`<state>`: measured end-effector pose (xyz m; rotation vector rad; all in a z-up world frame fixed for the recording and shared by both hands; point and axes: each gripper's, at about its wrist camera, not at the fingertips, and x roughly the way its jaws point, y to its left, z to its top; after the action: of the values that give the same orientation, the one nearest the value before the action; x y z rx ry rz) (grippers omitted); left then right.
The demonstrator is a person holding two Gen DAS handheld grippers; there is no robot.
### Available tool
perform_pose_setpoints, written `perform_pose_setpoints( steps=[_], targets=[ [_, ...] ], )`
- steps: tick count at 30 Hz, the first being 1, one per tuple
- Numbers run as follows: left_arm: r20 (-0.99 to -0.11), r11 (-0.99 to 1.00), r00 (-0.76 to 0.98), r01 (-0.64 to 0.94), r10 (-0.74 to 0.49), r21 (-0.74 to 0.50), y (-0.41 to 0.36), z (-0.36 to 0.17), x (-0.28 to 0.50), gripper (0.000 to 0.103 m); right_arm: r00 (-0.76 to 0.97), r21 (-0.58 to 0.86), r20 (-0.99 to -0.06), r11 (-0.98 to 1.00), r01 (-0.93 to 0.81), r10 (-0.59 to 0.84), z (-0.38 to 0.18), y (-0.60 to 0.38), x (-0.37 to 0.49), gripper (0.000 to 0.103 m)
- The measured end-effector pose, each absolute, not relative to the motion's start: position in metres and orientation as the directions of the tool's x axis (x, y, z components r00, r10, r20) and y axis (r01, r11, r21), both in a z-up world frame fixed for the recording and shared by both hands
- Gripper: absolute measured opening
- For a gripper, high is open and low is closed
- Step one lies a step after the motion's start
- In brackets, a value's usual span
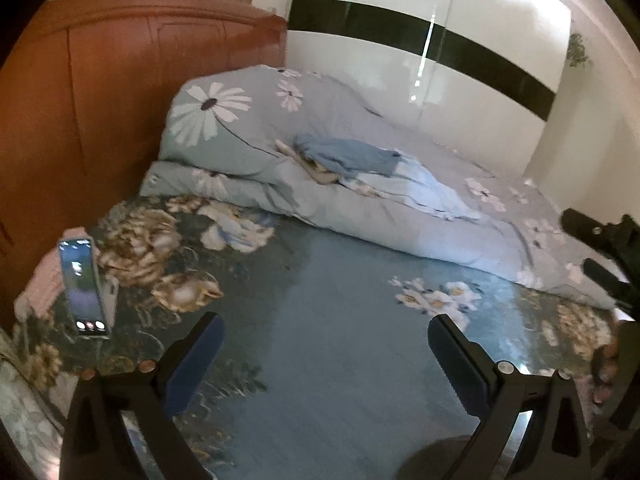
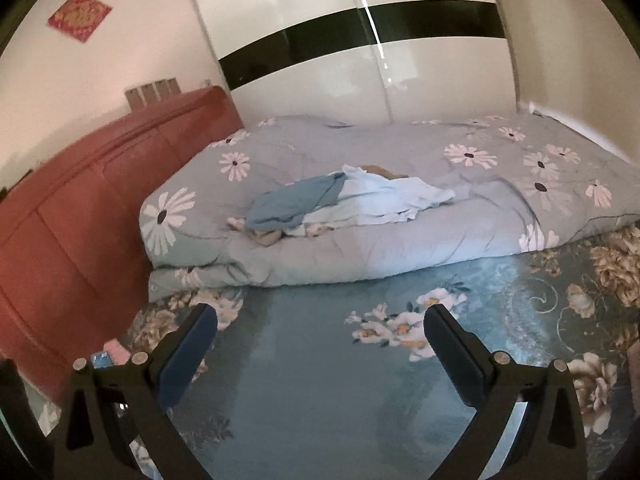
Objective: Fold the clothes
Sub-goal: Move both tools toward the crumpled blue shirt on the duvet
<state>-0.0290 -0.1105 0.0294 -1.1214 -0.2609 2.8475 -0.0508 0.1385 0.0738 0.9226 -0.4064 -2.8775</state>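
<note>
A pile of clothes lies on the folded quilt at the back of the bed: a darker blue garment [image 1: 348, 156] [image 2: 292, 200] on top, a pale blue garment [image 1: 424, 192] [image 2: 392, 196] beside it, and a beige floral piece [image 1: 320, 170] [image 2: 268, 237] under them. My left gripper [image 1: 326, 344] is open and empty, over the bare teal floral bedsheet [image 1: 328, 320], well short of the pile. My right gripper [image 2: 320, 332] is open and empty too, over the same sheet [image 2: 320, 360]. It also shows at the right edge of the left wrist view [image 1: 608, 248].
A grey daisy-print quilt [image 1: 280, 128] [image 2: 400, 240] lies folded across the bed's far half. A lit phone [image 1: 82, 288] stands propped near pink cloth [image 1: 36, 284] at the left. A red-brown wooden headboard [image 1: 100, 100] [image 2: 80, 208] is on the left, a white wardrobe [image 2: 360, 60] behind.
</note>
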Motion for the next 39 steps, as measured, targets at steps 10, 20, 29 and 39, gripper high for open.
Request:
perform_pose_setpoints(
  steps=[10,20,29,39],
  targets=[
    [-0.659,-0.967,-0.736,0.026,0.153,-0.253,-0.090,0.026,-0.049,0.103,-0.856,0.317,-0.469,-0.946,0.067,-0.218,0.083,0.163,-0.059,0.103],
    [-0.709,-0.982,-0.697,0.036,0.107,-0.184,-0.046,0.008,-0.077,0.103,-0.812,0.297,-0.550,-0.955,0.028,-0.195,0.051,0.198,-0.093,0.103],
    [-0.754,-0.990,-0.652,0.033,0.083,-0.137,-0.015,-0.019,-0.109,0.103,-0.760,0.292,-0.619,-0.956,0.010,-0.197,0.011,0.225,-0.120,0.103],
    [-0.789,-0.971,-0.600,0.080,0.135,-0.227,-0.026,-0.054,-0.147,0.103,-0.669,0.324,-0.701,-0.946,0.009,-0.247,-0.031,0.233,-0.170,0.103]
  ],
)
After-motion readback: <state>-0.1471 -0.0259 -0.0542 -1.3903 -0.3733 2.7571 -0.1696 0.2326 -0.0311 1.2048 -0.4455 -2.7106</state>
